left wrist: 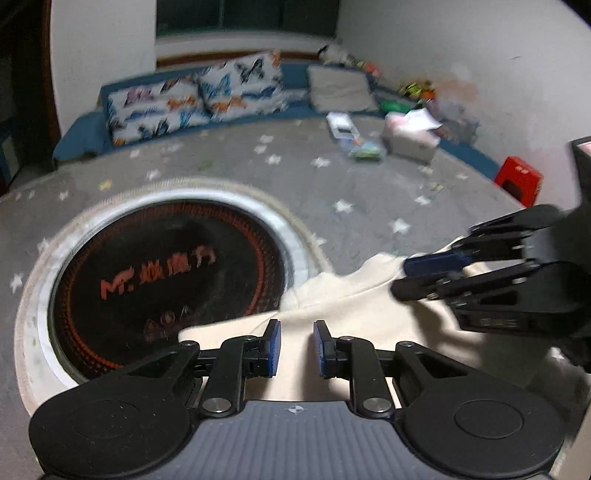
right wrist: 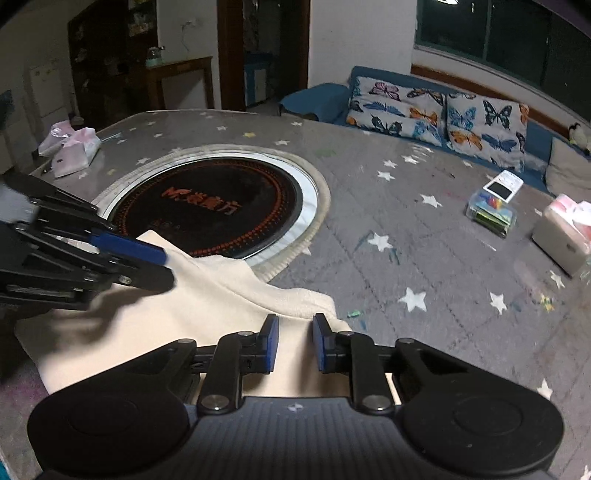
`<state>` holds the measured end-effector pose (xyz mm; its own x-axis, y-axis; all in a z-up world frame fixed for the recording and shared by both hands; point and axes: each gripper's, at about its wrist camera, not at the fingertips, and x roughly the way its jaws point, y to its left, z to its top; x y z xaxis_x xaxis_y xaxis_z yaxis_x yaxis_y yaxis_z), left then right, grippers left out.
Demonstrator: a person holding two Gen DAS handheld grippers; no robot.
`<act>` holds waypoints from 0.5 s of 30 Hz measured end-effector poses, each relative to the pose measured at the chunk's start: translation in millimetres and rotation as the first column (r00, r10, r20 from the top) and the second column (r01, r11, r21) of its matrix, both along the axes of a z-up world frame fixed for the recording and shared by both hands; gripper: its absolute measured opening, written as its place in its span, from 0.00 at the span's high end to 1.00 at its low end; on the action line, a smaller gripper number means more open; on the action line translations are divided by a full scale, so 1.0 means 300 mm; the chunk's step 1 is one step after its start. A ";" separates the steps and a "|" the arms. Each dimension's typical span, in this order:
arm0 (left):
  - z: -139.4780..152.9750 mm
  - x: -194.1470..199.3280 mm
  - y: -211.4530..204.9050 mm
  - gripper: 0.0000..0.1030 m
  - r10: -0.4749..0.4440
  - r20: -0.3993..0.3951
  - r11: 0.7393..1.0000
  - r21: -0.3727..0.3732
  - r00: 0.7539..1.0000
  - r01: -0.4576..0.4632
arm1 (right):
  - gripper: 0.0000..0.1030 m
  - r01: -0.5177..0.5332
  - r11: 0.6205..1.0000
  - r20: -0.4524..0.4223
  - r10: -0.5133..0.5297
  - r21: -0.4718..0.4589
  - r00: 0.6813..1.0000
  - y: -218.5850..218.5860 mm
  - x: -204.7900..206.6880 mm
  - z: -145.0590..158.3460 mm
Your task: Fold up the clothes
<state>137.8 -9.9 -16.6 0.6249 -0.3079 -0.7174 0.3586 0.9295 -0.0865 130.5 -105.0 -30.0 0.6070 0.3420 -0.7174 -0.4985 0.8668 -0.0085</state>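
On the starred table, our left gripper and right gripper, fingers spread, hover over the cream garment, seemingly only partly folded.

Dim indoor light in both views, cool and artificial, and the windows show black. The left wrist view is smeared by motion blur: the butterfly cushions, the clutter along the far wall and the red lettering on the round black plate all run soft. The right wrist view is sharper, stars on the grey bench cover crisp, only the pink-white box at the right edge blurs. Fisheye bends the bench edge and walls hard, with dark vignetting in the corners. A soft shadow falls on the cream cloth under the left gripper. A faint sheen rides the plate's metal rim.
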 end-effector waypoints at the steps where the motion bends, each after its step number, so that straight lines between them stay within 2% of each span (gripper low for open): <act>1: -0.009 0.007 0.000 0.79 0.006 -0.009 1.000 -0.002 1.000 -0.006 | 0.83 0.000 1.000 0.000 0.000 0.002 1.000 -0.004 -0.002 0.005; 8: -0.008 -0.004 0.002 0.79 0.015 0.004 1.000 0.004 1.000 -0.015 | 0.83 0.010 1.000 0.026 -0.010 0.015 1.000 -0.080 -0.116 0.073; 13: -0.010 -0.009 0.001 0.79 0.016 0.013 1.000 0.012 1.000 -0.016 | 0.82 0.058 0.998 -0.010 -0.058 -0.007 0.998 -0.140 -0.164 0.033; 15: -0.007 -0.010 -0.008 0.79 0.017 0.017 1.000 0.021 1.000 -0.018 | 0.81 0.090 0.995 -0.028 -0.089 0.036 0.996 -0.174 -0.157 0.020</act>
<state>134.7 -12.2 -18.7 0.6419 -0.2819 -0.7131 0.3436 0.9371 -0.0612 83.5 -157.1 -24.1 0.6172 0.3140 -0.7215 -0.4184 0.9075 0.0370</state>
